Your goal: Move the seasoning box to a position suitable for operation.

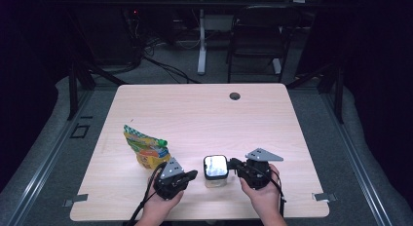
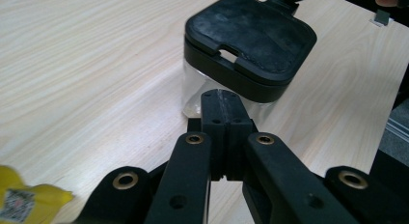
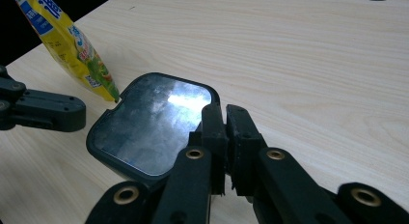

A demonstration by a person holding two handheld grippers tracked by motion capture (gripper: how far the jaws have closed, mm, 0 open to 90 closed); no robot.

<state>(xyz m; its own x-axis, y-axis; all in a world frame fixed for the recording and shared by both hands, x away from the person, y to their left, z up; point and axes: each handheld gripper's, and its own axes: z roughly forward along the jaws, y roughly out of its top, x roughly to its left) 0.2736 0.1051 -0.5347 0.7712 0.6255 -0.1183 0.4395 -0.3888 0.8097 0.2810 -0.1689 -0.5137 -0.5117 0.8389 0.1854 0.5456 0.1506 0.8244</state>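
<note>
my left tongs [image 1: 191, 176] are pressed fully shut with nothing between them, tips just short of the near wall of the container [image 1: 215, 171]. my right tongs [image 1: 235, 163] sit on the other side of it, jaws nearly together with a thin slit showing; in the right gripper view their tips lie over the edge of the lid [image 3: 150, 122], and i cannot tell whether they pinch a tab there or merely rest against it.

the container stands on the table [image 1: 204, 109] between the two tongs, close to both. it is a small clear-walled box under a black, rounded-square lid. i judge the body as rigid, thin plastic: light, smooth-sided and slippery, likely to skid across the wood if pushed from one side only. the lid looks stiffer and matte in the left gripper view [image 2: 251, 38], with a notch in its near edge, a better purchase than the glossy wall. i would brace one side and take the lid by its rim or tab.

beyond my left tongs, a yellow snack pouch [image 1: 144, 148] stands, soft and crinkly, apart from the container.
</note>
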